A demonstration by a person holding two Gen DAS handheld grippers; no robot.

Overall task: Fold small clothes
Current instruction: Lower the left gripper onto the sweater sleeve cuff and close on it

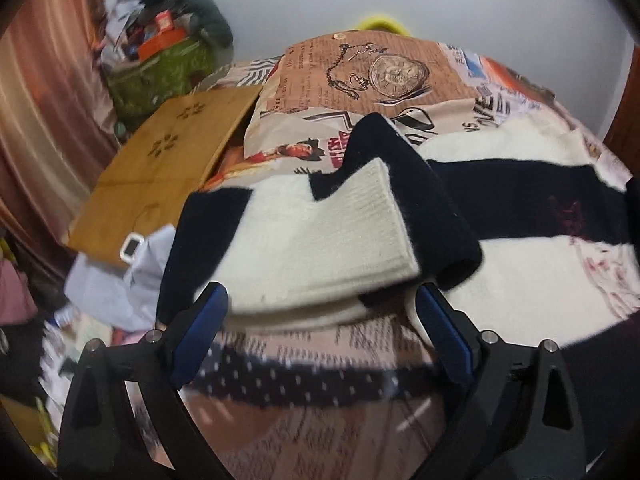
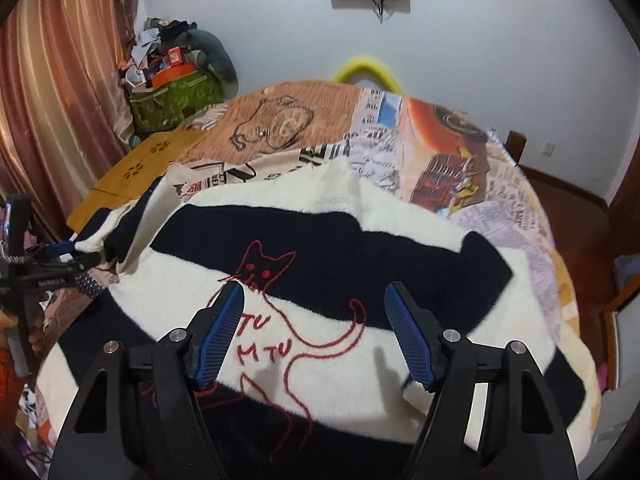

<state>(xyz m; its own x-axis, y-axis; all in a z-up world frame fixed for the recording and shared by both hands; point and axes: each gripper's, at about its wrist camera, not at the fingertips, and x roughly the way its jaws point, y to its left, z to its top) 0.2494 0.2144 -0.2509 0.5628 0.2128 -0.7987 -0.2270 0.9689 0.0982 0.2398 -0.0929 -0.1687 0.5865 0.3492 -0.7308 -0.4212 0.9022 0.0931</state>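
Observation:
A cream and navy striped sweater lies spread flat on the bed, with a red outlined cat and red letters stitched on its front. My right gripper hovers open just above the cat, nothing between its blue pads. The sweater's left sleeve is folded across the body and ends in a ribbed cream cuff. My left gripper stands wide open at the cuff's near edge, pads clear of the cloth. In the right wrist view the left gripper shows at the sleeve's end.
The bed has a patchwork printed cover. A flat cardboard sheet lies at its left edge, over pale blue cloth. A green bag heaped with clutter stands by the curtain. A wooden chair is far right.

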